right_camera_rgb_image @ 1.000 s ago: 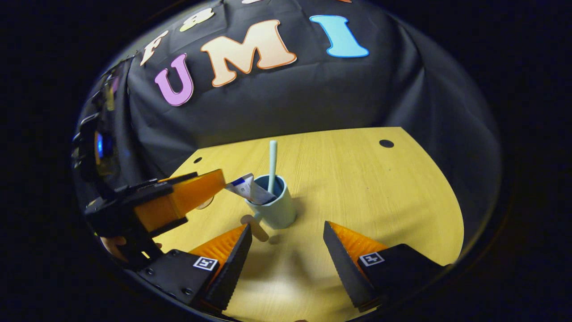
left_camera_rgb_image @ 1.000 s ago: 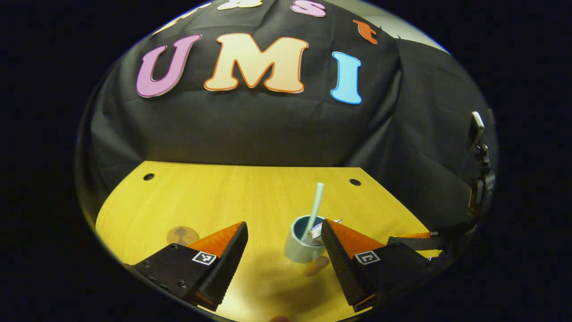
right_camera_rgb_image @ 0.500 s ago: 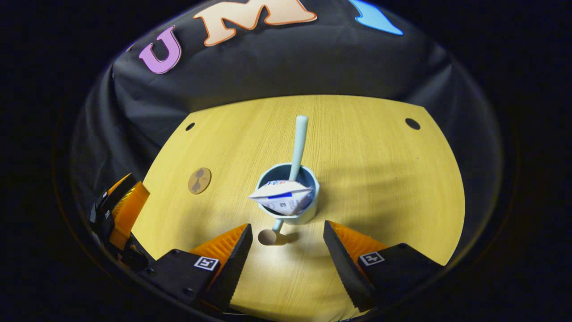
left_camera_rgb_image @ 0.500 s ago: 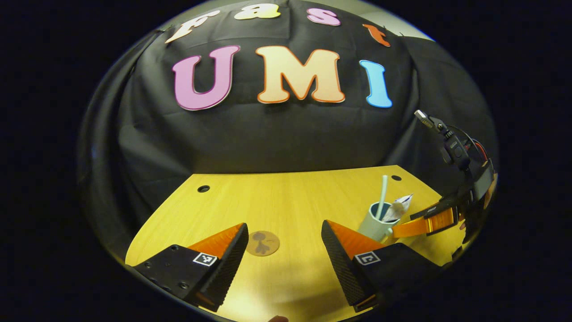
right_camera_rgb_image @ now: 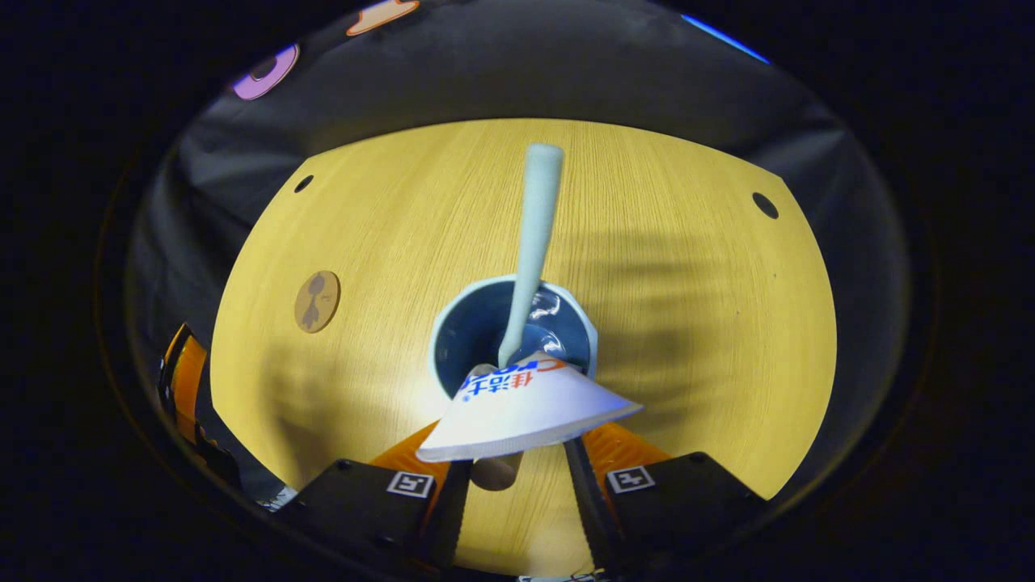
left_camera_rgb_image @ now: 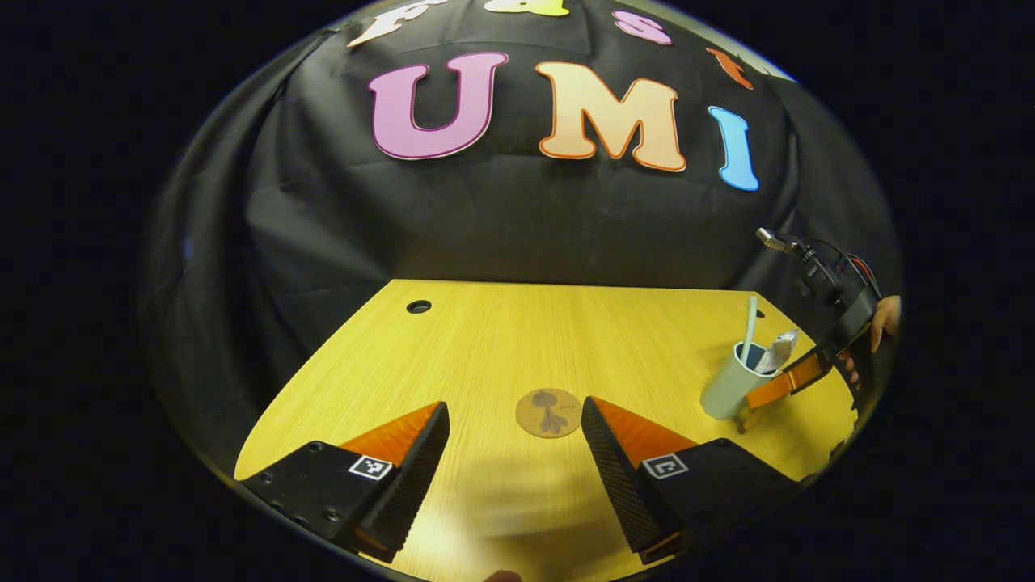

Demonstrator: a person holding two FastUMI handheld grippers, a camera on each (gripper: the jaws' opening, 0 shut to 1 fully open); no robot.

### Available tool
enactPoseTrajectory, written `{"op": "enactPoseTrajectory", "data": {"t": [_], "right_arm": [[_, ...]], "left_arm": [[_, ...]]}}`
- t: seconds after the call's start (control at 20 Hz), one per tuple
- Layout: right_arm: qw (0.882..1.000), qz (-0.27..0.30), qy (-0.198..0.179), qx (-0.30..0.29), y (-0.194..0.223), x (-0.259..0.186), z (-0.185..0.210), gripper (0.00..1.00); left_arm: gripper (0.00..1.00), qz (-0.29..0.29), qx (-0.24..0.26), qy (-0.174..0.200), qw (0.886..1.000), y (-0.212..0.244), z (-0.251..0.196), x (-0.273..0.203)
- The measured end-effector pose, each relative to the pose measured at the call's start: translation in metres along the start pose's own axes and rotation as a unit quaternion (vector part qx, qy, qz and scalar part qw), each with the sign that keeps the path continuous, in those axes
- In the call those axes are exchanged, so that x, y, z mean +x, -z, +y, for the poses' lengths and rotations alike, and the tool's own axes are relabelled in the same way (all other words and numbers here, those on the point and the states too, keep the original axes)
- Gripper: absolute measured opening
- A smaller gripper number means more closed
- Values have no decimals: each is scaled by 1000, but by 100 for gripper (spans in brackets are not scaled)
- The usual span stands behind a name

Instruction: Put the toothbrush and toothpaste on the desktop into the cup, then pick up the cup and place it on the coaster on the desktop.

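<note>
My yellow wood-grain table (left_camera_rgb_image: 501,347) sits inside a booth hung with black cloth, and everything I care about stands on it. The pale blue-green ceramic cup (right_camera_rgb_image: 513,335) is upright on the table with the light green toothbrush (right_camera_rgb_image: 534,234) leaning up out of it and the white toothpaste tube (right_camera_rgb_image: 525,408) propped in it, crimped end flaring over the near rim. Both items being in the cup, I judge the loading done and the cup lift to be the step in hand.

In the right gripper view my right gripper (right_camera_rgb_image: 511,485) is low and close to the cup, its fingers narrowed with the cup's rounded tan handle (right_camera_rgb_image: 495,471) between them; the tube's tail hides the contact, so I cannot tell if they press on it yet. In the left gripper view that gripper (left_camera_rgb_image: 778,388) reaches the cup (left_camera_rgb_image: 730,390) from the far side.

The round brown cork coaster (left_camera_rgb_image: 549,412) lies well to the left of the cup, bare. My left gripper (left_camera_rgb_image: 515,461) hovers with fingers wide apart and nothing between them, the coaster just ahead of their tips, I think out of the way of the carry.
</note>
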State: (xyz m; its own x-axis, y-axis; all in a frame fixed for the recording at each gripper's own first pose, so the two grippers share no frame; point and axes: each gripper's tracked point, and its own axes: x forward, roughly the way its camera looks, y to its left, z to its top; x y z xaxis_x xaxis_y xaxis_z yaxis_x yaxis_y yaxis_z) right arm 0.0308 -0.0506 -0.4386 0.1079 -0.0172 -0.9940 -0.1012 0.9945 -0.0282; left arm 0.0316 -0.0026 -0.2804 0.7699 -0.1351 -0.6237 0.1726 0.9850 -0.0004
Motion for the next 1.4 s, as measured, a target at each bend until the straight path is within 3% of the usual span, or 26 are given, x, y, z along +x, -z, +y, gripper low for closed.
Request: {"op": "enactPoseTrajectory", "data": {"t": [0.15, 0.25, 0.3, 0.4, 0.55, 0.6, 0.7, 0.8, 0.9, 1.4], "right_arm": [[1000, 22, 7, -16, 4, 6, 6, 33], [999, 21, 8, -26, 2, 6, 5, 23], [999, 21, 8, -28, 2, 6, 5, 27], [1000, 13, 6, -20, -1, 6, 5, 14], [1000, 0, -5, -1, -7, 2, 12, 17], [1000, -5, -9, 5, -11, 0, 14, 14], [1000, -7, -17, 5, -15, -3, 25, 21], [999, -13, -31, -3, -16, -4, 54, 14], [999, -18, -47, -8, -20, -4, 79, 17], [995, -27, -85, -46, -40, 1, 184, 17]], "left_arm": [[95, 1, -3, 3, 1000, 1, 5, 0], [95, 2, -4, 2, 1000, 4, 9, 2], [95, 5, -4, 1, 1000, 5, 13, 2], [95, 5, -4, -1, 1000, 3, 32, 0], [95, 1, 0, -4, 1000, 6, 43, -1], [95, 2, 1, -5, 1000, 4, 46, 1], [95, 4, 1, -8, 1000, 3, 55, 2], [95, 6, 0, -9, 1000, 6, 59, 2], [95, 8, 1, -6, 1000, 7, 63, 3], [95, 13, -6, -9, 1000, 10, 98, 7]]}}
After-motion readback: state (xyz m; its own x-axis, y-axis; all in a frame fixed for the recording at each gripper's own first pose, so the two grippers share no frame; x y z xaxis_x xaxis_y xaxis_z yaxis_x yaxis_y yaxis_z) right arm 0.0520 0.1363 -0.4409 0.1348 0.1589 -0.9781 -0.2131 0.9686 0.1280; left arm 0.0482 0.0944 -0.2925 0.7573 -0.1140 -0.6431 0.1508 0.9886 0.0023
